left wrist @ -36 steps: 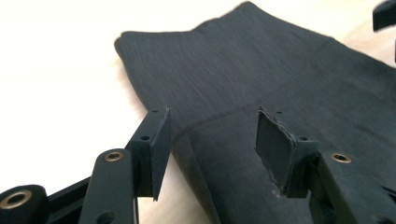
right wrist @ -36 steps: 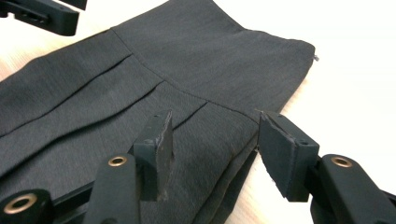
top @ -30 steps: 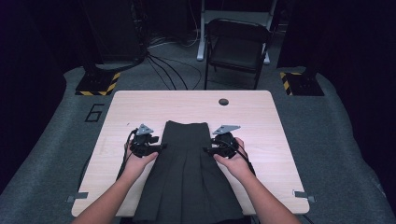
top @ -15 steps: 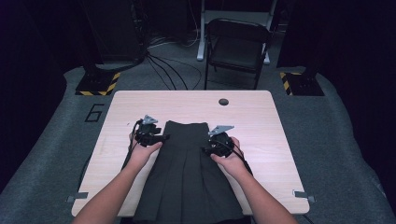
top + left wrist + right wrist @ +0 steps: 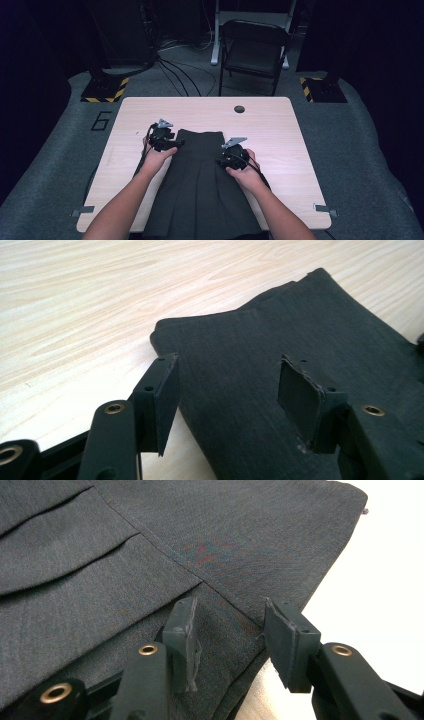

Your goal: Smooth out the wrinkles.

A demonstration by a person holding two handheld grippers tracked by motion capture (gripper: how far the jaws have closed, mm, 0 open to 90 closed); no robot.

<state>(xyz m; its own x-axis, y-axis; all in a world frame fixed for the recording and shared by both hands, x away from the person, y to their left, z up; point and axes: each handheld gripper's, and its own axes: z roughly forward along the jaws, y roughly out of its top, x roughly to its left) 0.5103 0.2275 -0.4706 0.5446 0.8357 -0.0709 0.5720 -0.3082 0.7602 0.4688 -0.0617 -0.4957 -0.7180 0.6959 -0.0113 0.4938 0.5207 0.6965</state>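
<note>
A dark grey pleated skirt (image 5: 200, 185) lies flat on the light wooden table (image 5: 280, 130), waistband at the far end and hem over the near edge. My left gripper (image 5: 174, 145) is at the waistband's left corner. Its jaws have just been opening; in the left gripper view the gripper (image 5: 227, 390) stands open over the skirt (image 5: 280, 335), one pad at the cloth's edge. My right gripper (image 5: 221, 161) is at the skirt's right side below the waistband. Its jaws have just been closing; the gripper (image 5: 230, 630) stays open, with the edge of the skirt (image 5: 100, 590) lying between the pads.
A round black cable hole (image 5: 239, 108) sits near the table's far edge. Behind the table stand a folding chair (image 5: 255, 50), floor cables and two yellow-and-black striped bases (image 5: 105, 90). Bare wood lies on both sides of the skirt.
The left hand has moved away from the person, up along the skirt's left edge to the waistband corner. The right hand has shifted slightly inward over the skirt's right edge.
</note>
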